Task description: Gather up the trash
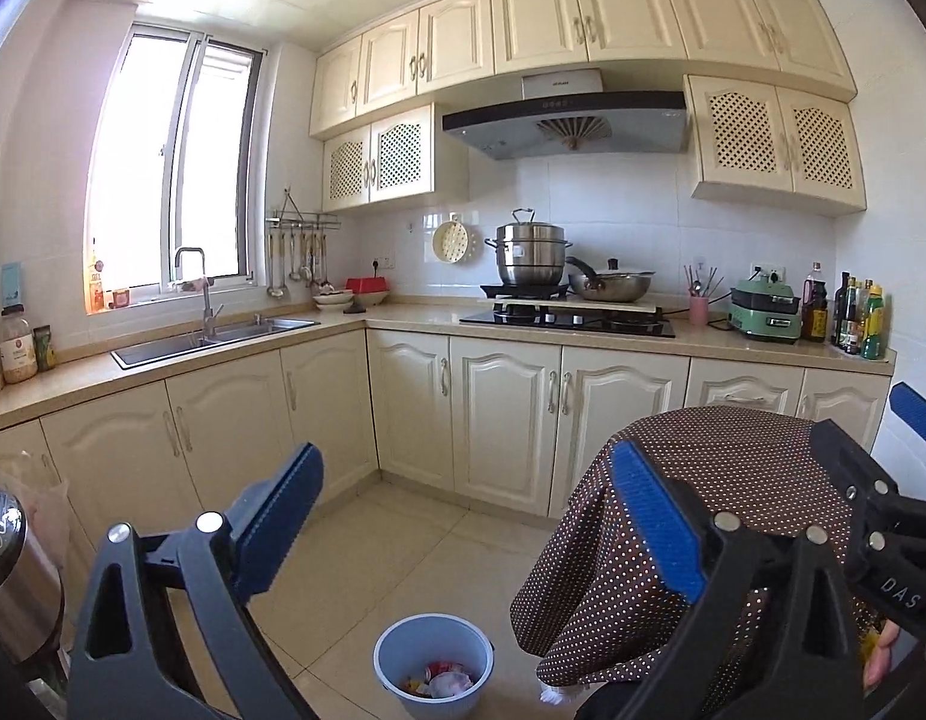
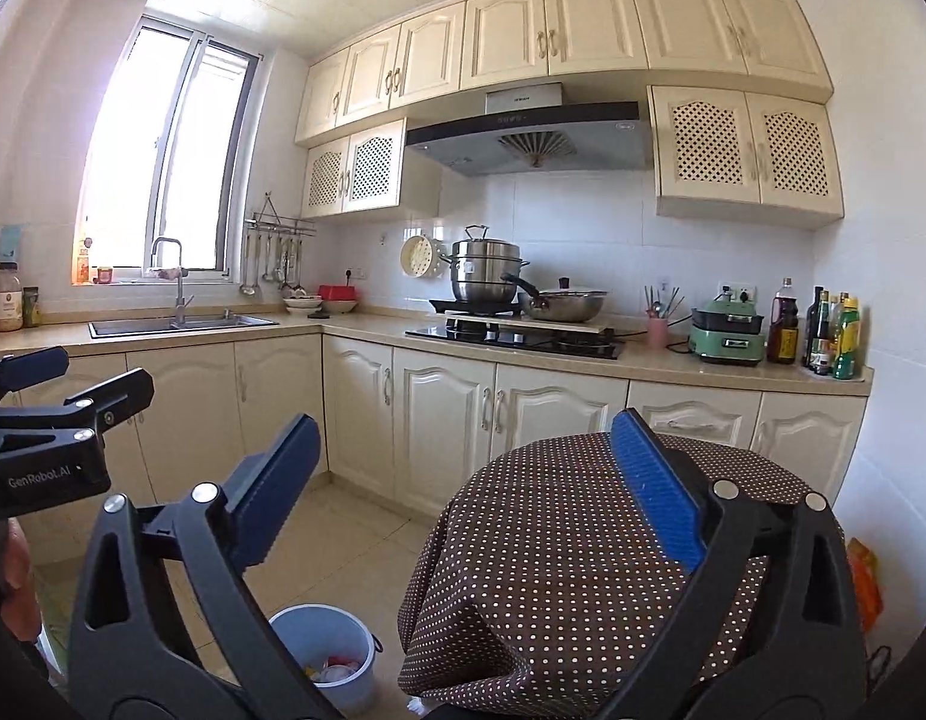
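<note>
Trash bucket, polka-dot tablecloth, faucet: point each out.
Trash bucket [image 1: 397, 648], left wrist view, on its blue rim.
Polka-dot tablecloth [image 2: 553, 540], right wrist view, on the top surface.
Faucet [image 1: 206, 306], left wrist view, on the upright pipe.

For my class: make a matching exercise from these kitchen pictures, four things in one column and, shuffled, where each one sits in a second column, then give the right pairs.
Things:
1. bin
2. steamer pot
3. green cooker
4. dotted cloth

Places:
A. on the hob under the hood
B. on the floor, trash inside
C. draped over a round table
D. on the counter, right of the pink cup

Pairs: 1-B, 2-A, 3-D, 4-C
</note>
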A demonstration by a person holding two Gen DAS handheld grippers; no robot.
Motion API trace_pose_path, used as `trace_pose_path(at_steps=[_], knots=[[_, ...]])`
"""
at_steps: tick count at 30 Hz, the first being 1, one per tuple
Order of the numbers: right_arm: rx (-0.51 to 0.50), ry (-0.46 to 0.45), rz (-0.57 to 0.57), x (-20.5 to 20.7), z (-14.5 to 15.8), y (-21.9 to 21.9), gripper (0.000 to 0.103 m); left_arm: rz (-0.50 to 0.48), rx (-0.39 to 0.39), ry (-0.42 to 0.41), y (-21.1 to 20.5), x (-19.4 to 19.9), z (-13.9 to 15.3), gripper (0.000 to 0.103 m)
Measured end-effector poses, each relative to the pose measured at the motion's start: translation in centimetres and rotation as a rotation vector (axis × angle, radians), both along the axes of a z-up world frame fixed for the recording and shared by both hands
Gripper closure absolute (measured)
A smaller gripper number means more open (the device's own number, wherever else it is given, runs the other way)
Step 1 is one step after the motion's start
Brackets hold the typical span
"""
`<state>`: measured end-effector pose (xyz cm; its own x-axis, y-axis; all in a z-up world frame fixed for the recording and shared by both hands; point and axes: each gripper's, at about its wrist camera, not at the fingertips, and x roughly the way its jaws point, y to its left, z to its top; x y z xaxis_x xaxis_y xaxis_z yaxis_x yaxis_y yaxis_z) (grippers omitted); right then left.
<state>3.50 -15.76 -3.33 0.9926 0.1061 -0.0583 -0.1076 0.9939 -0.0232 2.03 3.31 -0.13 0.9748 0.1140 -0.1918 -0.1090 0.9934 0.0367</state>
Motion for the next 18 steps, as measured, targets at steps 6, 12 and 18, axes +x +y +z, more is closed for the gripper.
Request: trace_pose_path(at_steps=[6, 12, 18], knots=[[-0.004, -0.016, -0.019, -0.39, 0.01, -0.23, 0.007, 0.0, 0.003, -0.011, 0.05, -0.09, -0.29, 0.008], [-0.001, -0.022, -0.032, -0.53, -0.14, -0.33, 0.007, 0.0, 0.003, -0.02, -0.17, -0.43, -0.57, 0.008], [-0.001, -0.023, -0.039, -0.48, -0.26, -0.54, 0.006, -0.004, 0.004, -0.02, -0.08, -0.25, -0.69, 0.008]])
